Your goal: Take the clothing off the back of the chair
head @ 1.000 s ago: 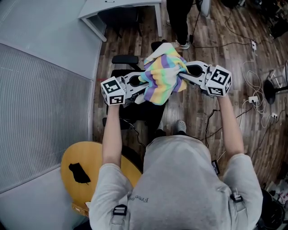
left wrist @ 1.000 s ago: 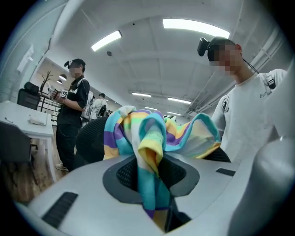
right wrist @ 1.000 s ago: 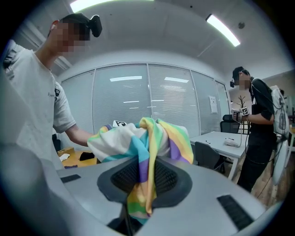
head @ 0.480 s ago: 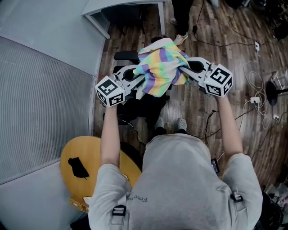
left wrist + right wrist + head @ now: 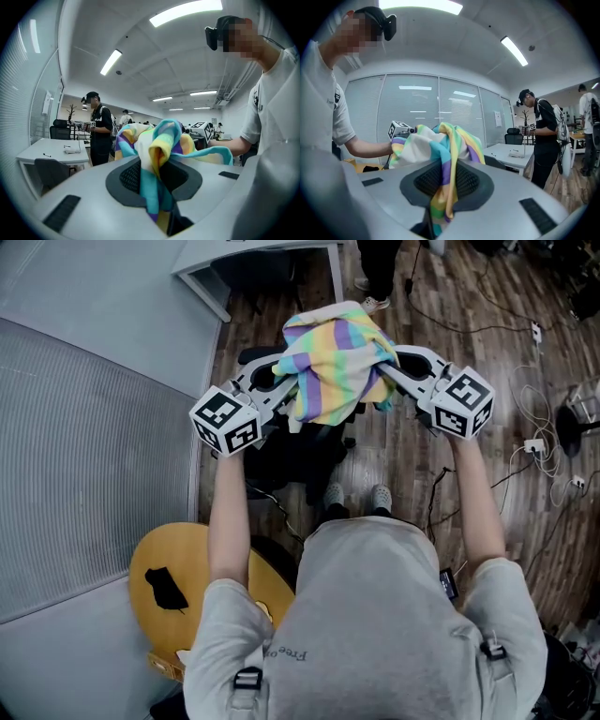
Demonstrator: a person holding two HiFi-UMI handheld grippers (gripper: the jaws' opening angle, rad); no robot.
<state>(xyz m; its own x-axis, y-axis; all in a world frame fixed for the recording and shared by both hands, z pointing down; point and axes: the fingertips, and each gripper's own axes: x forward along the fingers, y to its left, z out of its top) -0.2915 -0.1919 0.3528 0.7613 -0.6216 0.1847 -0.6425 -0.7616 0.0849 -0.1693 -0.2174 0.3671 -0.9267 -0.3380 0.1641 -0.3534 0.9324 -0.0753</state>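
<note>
So left hand-held gripper (image 5: 284,390) and right hand-held gripper (image 5: 392,371) both clamp the striped clothing (image 5: 333,362) top centre, seemingly clear of the chair (image 5: 300,454) already, nearly done.

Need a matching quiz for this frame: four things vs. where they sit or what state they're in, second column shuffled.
Column 1
1. striped garment
2. black chair
3. round yellow seat
4. white desk

Column 2
A. top edge of the head view, beside a standing person's legs
B. lower left, with a small black item lying on it
C. pinched by the left tool and the right tool, bunched between them
D. directly below the bunched cloth in the head view

Pairs: 1-C, 2-D, 3-B, 4-A
</note>
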